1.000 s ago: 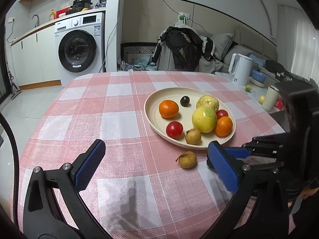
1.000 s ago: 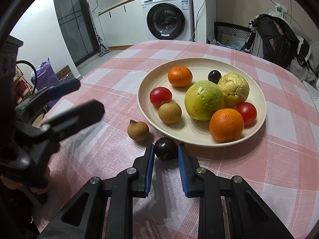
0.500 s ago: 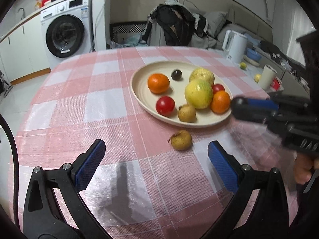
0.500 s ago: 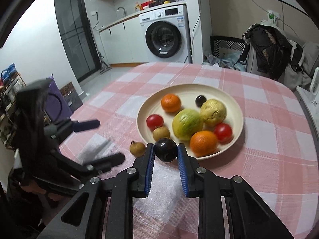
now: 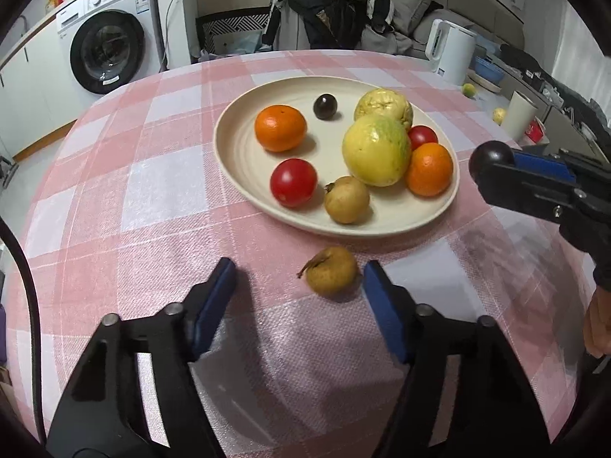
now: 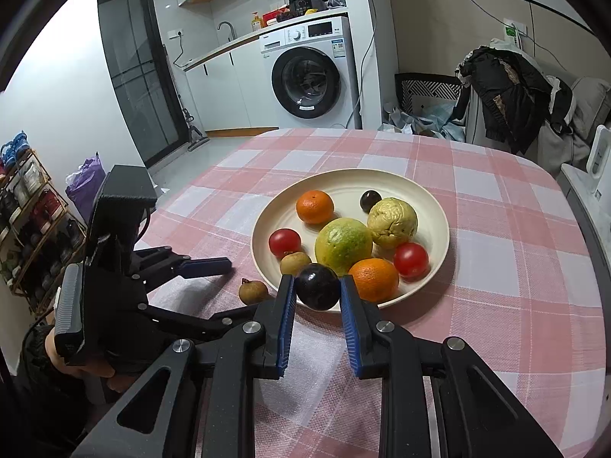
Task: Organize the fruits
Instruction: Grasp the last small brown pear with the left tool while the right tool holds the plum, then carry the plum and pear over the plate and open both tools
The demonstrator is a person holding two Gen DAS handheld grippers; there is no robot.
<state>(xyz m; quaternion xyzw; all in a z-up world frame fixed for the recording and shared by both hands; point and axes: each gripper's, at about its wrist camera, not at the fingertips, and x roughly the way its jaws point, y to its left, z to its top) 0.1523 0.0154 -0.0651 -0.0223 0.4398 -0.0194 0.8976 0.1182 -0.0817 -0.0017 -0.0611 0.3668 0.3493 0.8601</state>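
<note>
Home kitchen-living space, washing machine, sink counter, checked dining table

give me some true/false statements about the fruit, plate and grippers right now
1. The right gripper holds a dark plum. True.
2. The left gripper is shut on the brown fruit. False: its fingers are open, the fruit lies between them on the cloth.
3. The plate holds two oranges. True.
4. The plate holds no tomatoes. False: two red ones lie on it.
5. The held plum rests on the cloth. False: it is lifted clear.
</note>
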